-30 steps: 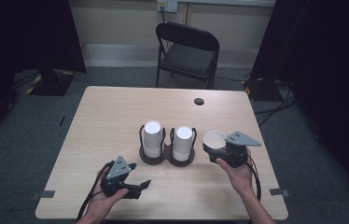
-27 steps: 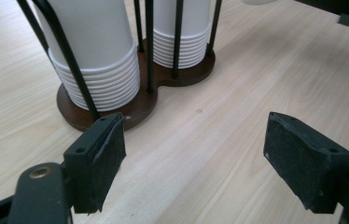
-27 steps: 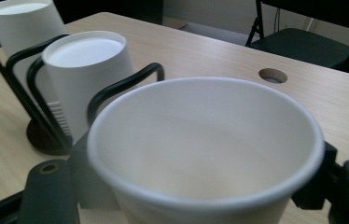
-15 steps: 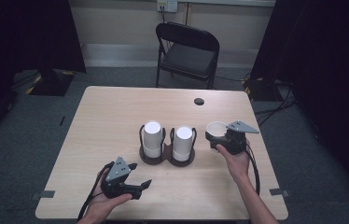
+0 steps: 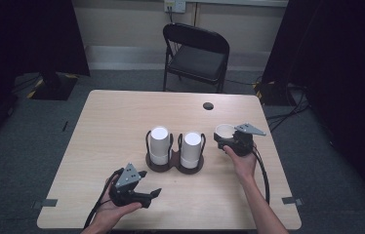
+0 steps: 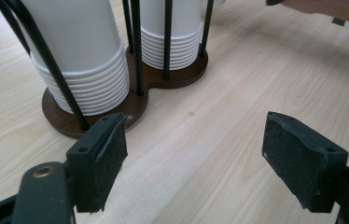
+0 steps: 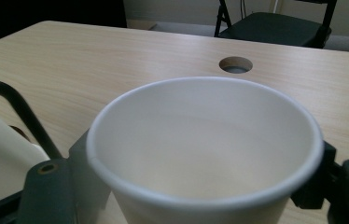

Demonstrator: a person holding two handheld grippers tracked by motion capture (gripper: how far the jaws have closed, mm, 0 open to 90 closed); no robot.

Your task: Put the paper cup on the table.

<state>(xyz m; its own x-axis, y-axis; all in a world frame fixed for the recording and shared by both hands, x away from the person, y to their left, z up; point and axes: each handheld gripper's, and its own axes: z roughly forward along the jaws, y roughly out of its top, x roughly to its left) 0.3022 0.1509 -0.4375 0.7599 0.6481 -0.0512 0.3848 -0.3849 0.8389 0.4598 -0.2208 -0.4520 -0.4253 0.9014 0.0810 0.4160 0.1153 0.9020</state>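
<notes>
A dark wooden holder (image 5: 174, 168) with black wire posts stands mid-table and carries two stacks of upturned white cups (image 5: 159, 144) (image 5: 191, 147). Just right of it, my right gripper (image 5: 227, 135) is shut on a single upright white paper cup (image 5: 225, 129). In the right gripper view that cup (image 7: 205, 140) sits between the jaws, mouth up and with nothing inside. My left gripper (image 5: 150, 192) rests near the front edge, open and holding nothing. Its jaws (image 6: 196, 158) point at the holder base (image 6: 130, 105) and the two stacks (image 6: 77, 51) (image 6: 172, 32).
A round cable hole (image 5: 208, 106) lies in the tabletop behind the cup, also ahead in the right gripper view as the hole (image 7: 235, 64). A black folding chair (image 5: 195, 53) stands beyond the far edge. Bare wood (image 5: 112, 126) spreads left of the holder.
My right gripper has carried the cup away from the person, toward the table's far side, and a little lower. The left gripper and the cup stacks have stayed put.
</notes>
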